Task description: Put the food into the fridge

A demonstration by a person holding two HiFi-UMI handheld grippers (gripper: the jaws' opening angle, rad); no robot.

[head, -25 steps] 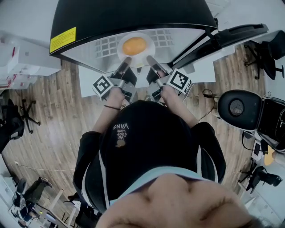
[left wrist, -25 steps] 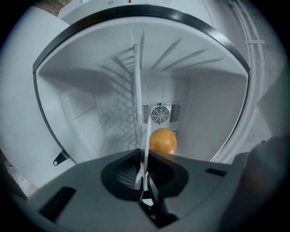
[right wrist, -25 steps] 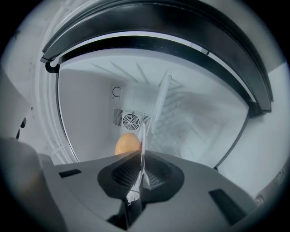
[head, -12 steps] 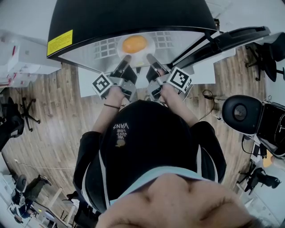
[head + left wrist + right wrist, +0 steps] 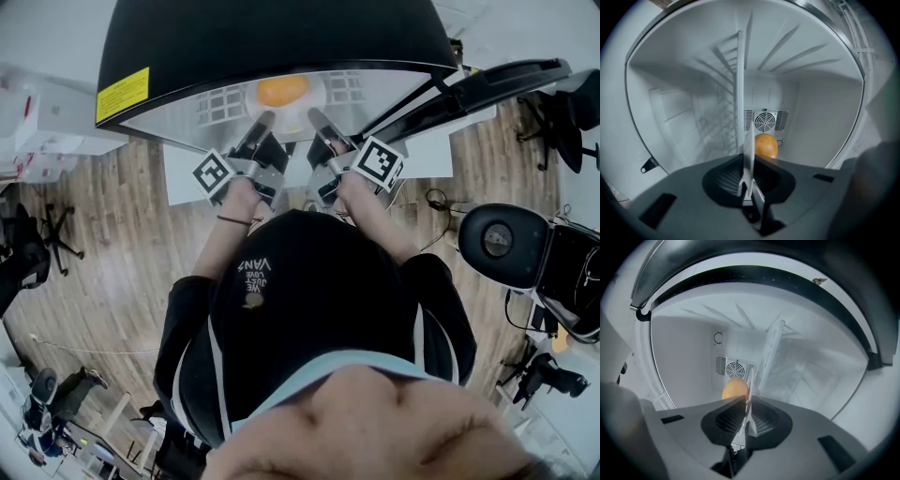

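Holding the plate [image 5: 306, 103] with the orange [image 5: 281, 90] by its rim in left tool [image 5: 265, 120] and right tool [image 5: 315, 115], inside fridge [image 5: 262, 37]

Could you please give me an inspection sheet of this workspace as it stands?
Surface: wire shelf inside the open fridge.
Job's things: orange food on a white plate, at the fridge's mouth.
Clutter: nothing seen.
Tools: left tool and right tool each shut on the plate's rim.
Cables: one looped on the floor, at the right.
Surroundings: wooden floor, office chair.
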